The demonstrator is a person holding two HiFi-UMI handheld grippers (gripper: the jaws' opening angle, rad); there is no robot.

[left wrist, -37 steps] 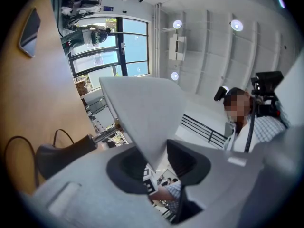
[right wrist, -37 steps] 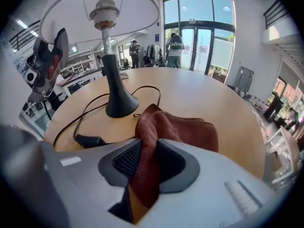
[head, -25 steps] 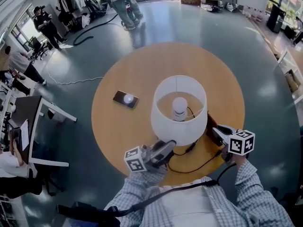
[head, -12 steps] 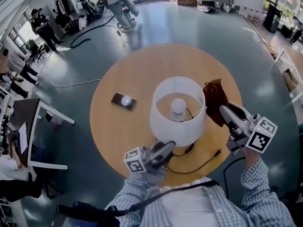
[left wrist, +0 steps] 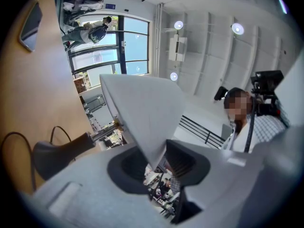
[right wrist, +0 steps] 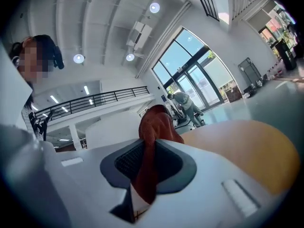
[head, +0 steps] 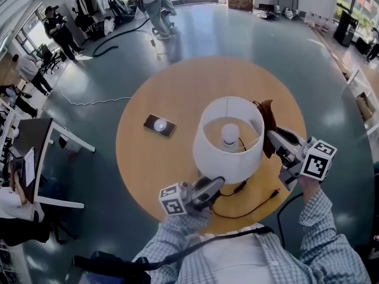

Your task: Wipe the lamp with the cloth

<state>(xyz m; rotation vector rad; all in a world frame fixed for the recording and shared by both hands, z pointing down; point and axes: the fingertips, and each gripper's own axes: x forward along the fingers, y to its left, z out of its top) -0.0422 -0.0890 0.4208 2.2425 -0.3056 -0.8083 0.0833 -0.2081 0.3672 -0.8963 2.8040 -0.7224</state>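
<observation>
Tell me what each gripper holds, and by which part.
Left gripper: the lampshade, pinched at its lower rim. Right gripper: the brown cloth, clamped near one end, the rest bunched beyond the jaws.

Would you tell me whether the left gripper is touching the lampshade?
Touching: the left gripper view shows the left gripper clamped on the lampshade rim.
</observation>
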